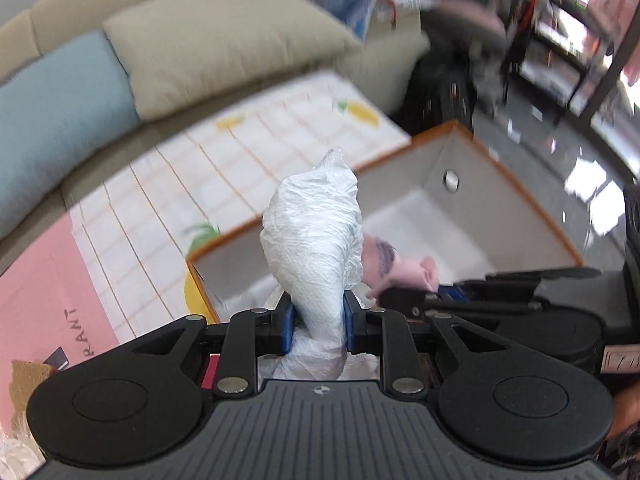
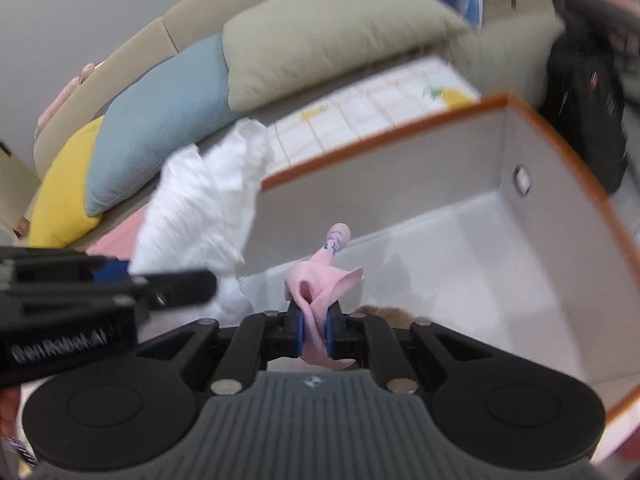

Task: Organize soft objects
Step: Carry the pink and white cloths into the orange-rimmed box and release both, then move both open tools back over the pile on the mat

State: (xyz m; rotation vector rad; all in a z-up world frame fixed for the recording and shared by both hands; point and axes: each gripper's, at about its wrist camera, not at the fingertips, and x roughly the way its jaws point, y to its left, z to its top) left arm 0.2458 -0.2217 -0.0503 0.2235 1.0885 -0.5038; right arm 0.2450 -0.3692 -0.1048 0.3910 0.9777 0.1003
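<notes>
Two handheld black tongs with blue pads are hovering over an open grey storage box with an orange rim [image 1: 516,196], each camera looking down along its own fingers.

The left tongs [image 1: 316,322] are gripping a crumpled white plastic bag [image 1: 316,236], twisted into a thick upright bundle. The blue pads [image 1: 287,324] are pressing on its narrow lower part from both sides, and the bag is bulging out ahead of the fingertips, its tip pointing away from them. More of the bag is trailing back behind the pads.

The right tongs [image 2: 314,334] are pinching a small pink cloth item with dark markings [image 2: 320,280]; the fingers are nearly closed on it. The cloth is sticking out past the fingertips, a flap folding off to the right and a thin end rising ahead. It is hanging above the pale floor of the box.

In the left view, the right tongs are showing just to the right, close beside the bag. In the right view, the left tongs are showing at the left edge, with the white bag at the box's left wall.

Beyond both tongs, past the box, a white tiled mat with orange grid lines and lemon prints [image 1: 224,152] is lying flat. Farther ahead, a beige sofa [image 2: 192,20] is carrying a beige cushion [image 1: 216,44], a light blue cushion [image 1: 52,120] and a yellow cushion [image 2: 64,196]. Left of the left tongs, a pink sheet with dark lettering [image 1: 40,292] is showing.
</notes>
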